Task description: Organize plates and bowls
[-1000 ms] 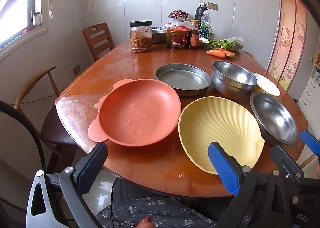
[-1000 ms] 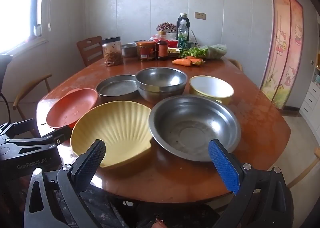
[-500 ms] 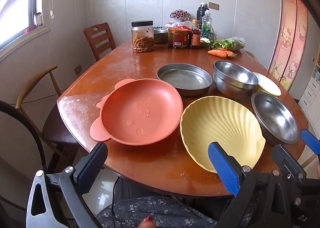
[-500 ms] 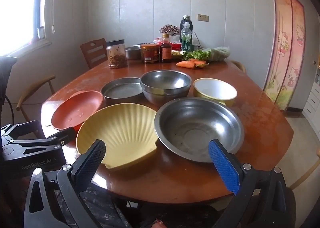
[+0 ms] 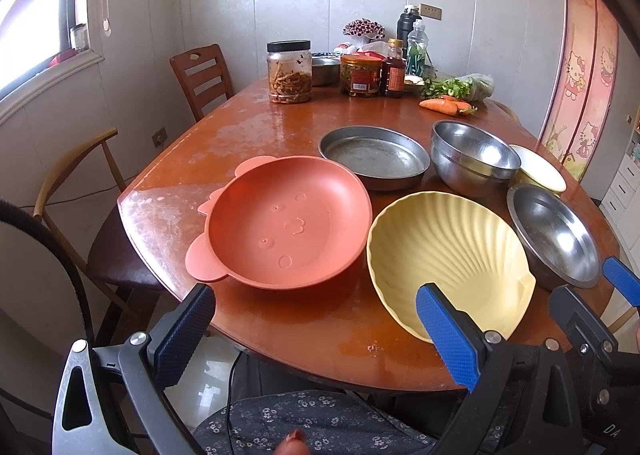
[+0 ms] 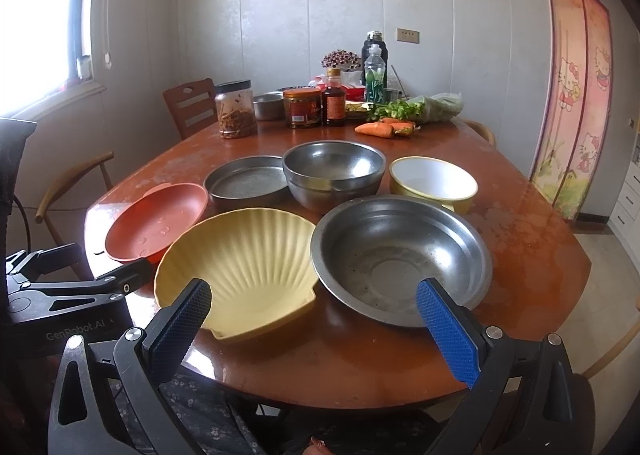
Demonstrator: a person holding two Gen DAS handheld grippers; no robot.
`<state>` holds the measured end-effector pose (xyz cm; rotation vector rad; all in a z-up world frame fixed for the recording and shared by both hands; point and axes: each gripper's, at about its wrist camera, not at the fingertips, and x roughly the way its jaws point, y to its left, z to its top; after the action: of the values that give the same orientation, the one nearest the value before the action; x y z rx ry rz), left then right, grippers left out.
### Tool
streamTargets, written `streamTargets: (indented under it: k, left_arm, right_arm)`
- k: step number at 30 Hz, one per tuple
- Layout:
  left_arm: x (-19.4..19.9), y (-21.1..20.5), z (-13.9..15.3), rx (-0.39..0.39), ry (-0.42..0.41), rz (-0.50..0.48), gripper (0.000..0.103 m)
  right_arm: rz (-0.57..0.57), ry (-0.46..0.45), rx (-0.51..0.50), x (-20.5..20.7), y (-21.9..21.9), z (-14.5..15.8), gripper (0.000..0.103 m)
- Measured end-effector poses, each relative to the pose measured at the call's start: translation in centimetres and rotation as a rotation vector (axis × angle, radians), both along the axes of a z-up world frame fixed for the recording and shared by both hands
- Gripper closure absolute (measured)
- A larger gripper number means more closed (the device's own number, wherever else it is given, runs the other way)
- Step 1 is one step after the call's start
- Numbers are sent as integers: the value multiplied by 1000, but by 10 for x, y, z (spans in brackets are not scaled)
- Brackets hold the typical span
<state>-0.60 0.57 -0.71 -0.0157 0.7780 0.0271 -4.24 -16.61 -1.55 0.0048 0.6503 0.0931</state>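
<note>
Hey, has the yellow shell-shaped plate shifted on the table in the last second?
No. The yellow shell plate sits as before between the wide steel bowl and the orange plate; only the camera view drifted slightly.

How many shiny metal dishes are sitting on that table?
4: a wide bowl nearest, a deep bowl behind it, a flat pan to its left, a small bowl among the jars. Others may be hidden.

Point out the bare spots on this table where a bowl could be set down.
Bare tabletop lies left of the orange plate and flat steel pan, running back to the jar. Another free patch lies right of the wide steel bowl and white bowl. The middle is crowded: the shell plate and deep steel bowl sit close together.
</note>
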Motion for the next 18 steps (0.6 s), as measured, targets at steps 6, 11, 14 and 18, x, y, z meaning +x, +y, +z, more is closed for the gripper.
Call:
streamTargets:
  k: [6,11,14,18]
  left_arm:
    - [-3,2,3,-11,-12,8,2]
    - [-5,1,3,-14,-13,-1,2]
    - [-5,1,4,-14,-17,1,2]
    - [-7,2,6,-18,-21,3,2]
  right_arm:
    - [4,-7,-5,-2,2,1,0]
    - [13,-16,-10,-6,4,2,0]
    - [7,-20,-8,-6,4,3,0]
    - [5,-22,-5,-8,2,3,0]
